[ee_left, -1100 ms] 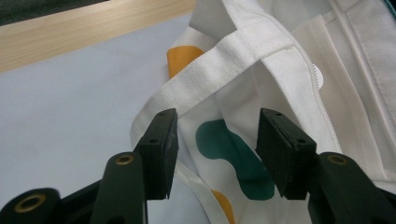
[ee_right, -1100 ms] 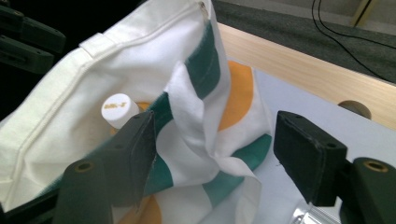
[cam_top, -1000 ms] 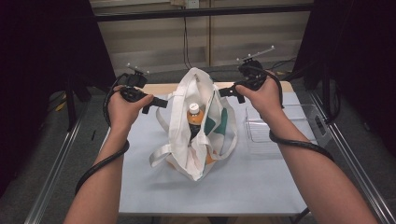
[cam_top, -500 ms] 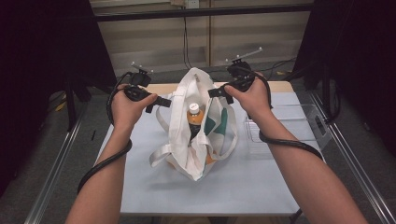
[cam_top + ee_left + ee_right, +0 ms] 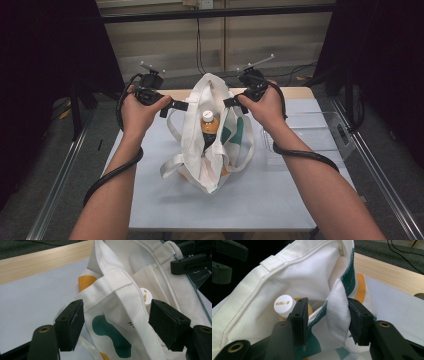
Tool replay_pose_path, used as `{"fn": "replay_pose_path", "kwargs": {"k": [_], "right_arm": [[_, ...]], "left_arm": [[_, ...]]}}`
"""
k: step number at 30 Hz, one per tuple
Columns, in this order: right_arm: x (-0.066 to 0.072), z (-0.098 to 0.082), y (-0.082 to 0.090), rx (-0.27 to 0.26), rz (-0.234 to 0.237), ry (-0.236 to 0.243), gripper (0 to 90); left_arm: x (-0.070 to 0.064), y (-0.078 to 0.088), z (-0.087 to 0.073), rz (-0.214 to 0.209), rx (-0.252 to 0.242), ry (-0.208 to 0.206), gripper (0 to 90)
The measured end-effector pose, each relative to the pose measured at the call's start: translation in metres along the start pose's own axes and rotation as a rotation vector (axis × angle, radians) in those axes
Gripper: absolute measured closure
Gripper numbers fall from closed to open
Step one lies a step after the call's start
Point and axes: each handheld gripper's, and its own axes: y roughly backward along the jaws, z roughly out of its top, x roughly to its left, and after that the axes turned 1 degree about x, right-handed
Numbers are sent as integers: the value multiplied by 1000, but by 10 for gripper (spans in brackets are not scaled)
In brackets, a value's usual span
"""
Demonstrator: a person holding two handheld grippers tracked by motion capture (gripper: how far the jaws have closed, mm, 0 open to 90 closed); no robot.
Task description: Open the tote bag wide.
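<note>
A white tote bag with orange and teal blobs stands in the middle of the table, its mouth up. Inside it is a bottle of orange drink with a white cap. My left gripper is at the bag's left rim. Its jaws have just been opening and now stand wide on either side of the rim without pressing it. My right gripper is at the right rim. Its jaws have just been closing around a loose fold of the rim, which touches one pad.
A clear plastic tray lies on the table right of the bag. The pale blue mat covers the tabletop, with a wooden edge at the back. Metal rails run along both sides and dark curtains hang beyond them.
My right hand has moved left and slightly down onto the bag's right rim. The left hand has stayed at the left rim. The bag and the bottle have not shifted.
</note>
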Motion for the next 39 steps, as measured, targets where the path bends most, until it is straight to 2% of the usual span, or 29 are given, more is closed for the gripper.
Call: {"fn": "replay_pose_path", "kwargs": {"k": [3, 7, 9, 11, 15, 16, 17, 18, 20, 24, 26, 34, 36, 39], "right_arm": [[1, 0, 0, 1, -1, 3, 577], [1, 0, -1, -3, -1, 3, 615], [1, 0, -1, -2, -3, 4, 634], [1, -1, -1, -1, -7, 4, 645], [0, -2, -2, -8, -9, 8, 674], [0, -2, -2, -9, -9, 9, 679], [0, -3, -2, -10, -10, 9, 684], [0, -3, -2, -12, -12, 8, 695], [0, -4, -3, -10, -14, 8, 702], [0, -4, -3, -9, -19, 7, 715], [-2, -6, -3, 6, -45, 15, 747], [-14, -13, -3, -3, -54, -8, 769], [-17, -13, -3, -1, -61, -8, 770], [-19, -14, -4, 8, -73, -6, 770]], "left_arm": [[-3, -10, 1, -6, 35, -10, 292], [-6, -18, 1, -14, 40, -11, 302], [-8, -22, 1, -21, 42, -10, 324], [-8, -24, 1, -22, 62, -28, 356], [-9, -25, 1, -28, 63, -17, 423], [-10, -26, 1, -34, 57, -9, 463], [-10, -26, 2, -43, 55, -26, 541], [-11, -26, 2, -42, 53, -20, 596], [-12, -27, 3, -52, 64, -28, 626], [-12, -28, 3, -49, 74, -10, 796], [-12, -27, 3, -37, 81, -10, 835], [-5, -25, 2, 18, 77, 10, 869], [-4, -26, 1, 21, 66, 26, 870], [-1, -27, 0, 35, 68, 27, 869]]}}
